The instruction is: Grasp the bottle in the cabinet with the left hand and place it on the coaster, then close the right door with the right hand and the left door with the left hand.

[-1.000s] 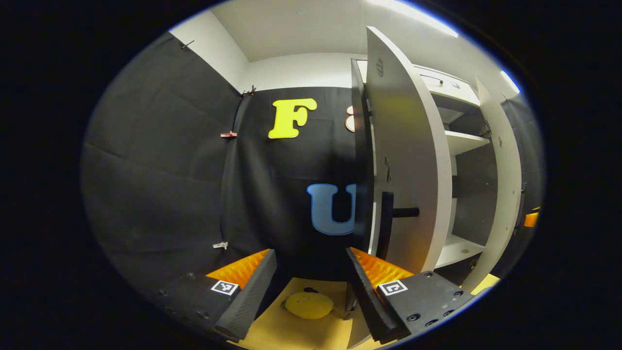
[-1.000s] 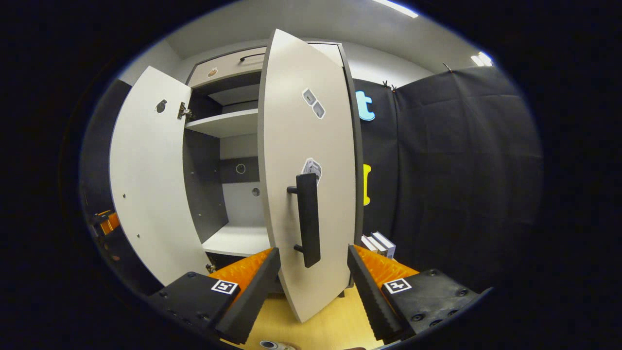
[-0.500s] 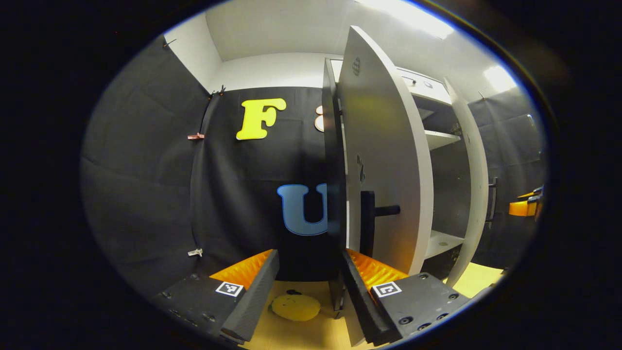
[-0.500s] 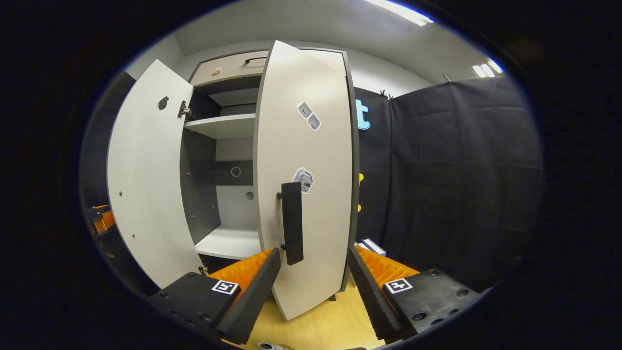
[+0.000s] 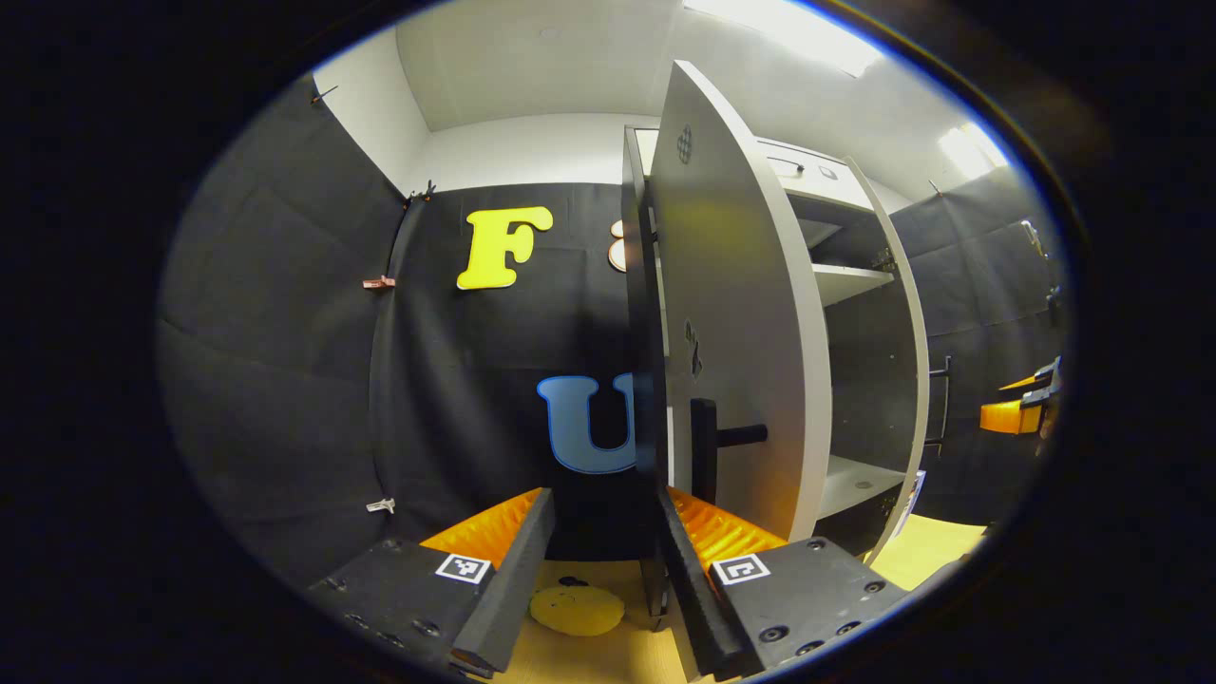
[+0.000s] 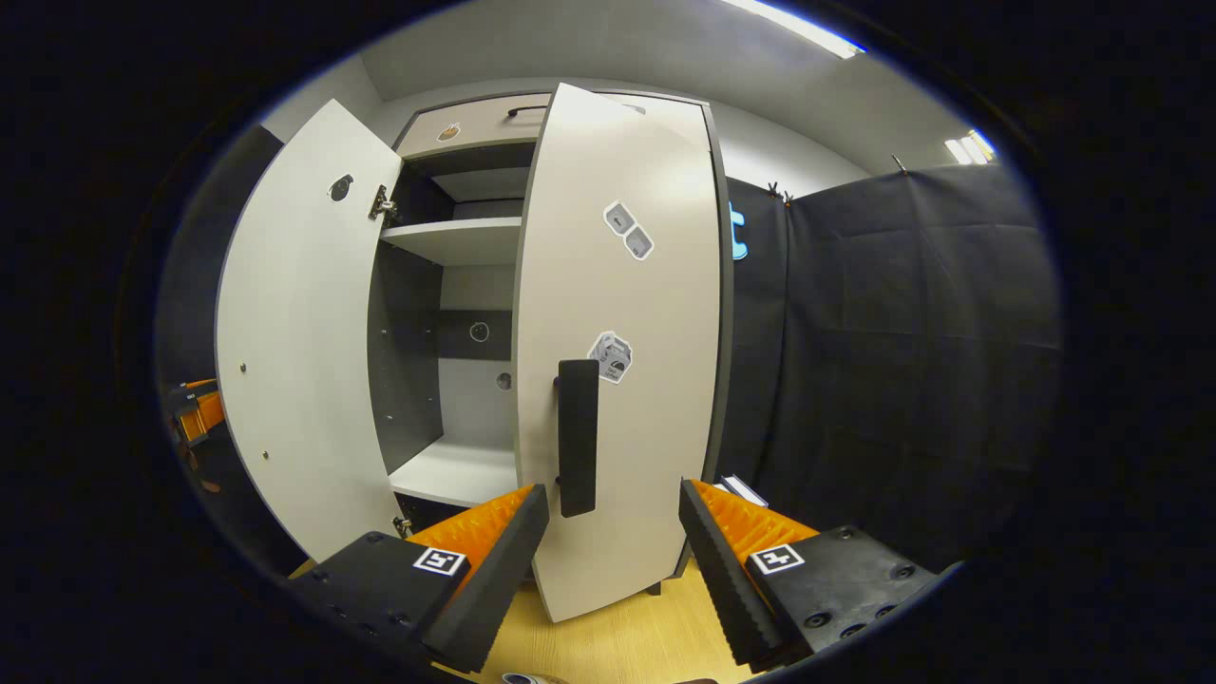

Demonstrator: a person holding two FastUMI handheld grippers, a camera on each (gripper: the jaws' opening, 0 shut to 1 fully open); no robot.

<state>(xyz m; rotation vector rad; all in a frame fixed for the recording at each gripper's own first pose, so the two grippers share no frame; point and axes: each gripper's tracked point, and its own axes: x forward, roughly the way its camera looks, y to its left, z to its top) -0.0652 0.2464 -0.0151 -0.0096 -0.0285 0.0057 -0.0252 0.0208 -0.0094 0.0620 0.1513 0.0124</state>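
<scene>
In the right gripper view the cabinet's right door (image 6: 627, 313) stands partly open, its black handle (image 6: 578, 437) just ahead of my open right gripper (image 6: 610, 513), nearer its left finger. The left door (image 6: 294, 323) is swung wide open, and the lower shelf (image 6: 456, 470) is bare. In the left gripper view my left gripper (image 5: 598, 532) is open beside the left door (image 5: 741, 313), seen almost edge-on with its handle (image 5: 708, 446). A round yellow coaster (image 5: 577, 608) lies on the wooden table below the fingers. A small grey round top (image 6: 522, 678) peeks in at the bottom edge; I cannot tell whether it is the bottle.
Black cloth walls close in on both sides of the cabinet. An upper shelf (image 6: 456, 237) and a top drawer (image 6: 475, 123) sit above. Small white boxes (image 6: 739, 489) lie by the cabinet's right foot. The other gripper shows as orange at far right (image 5: 1016, 413) and far left (image 6: 195, 418).
The right door has swung further toward shut, with the right gripper following its handle. The left gripper's view has shifted, bringing the left door's edge nearer its right finger.
</scene>
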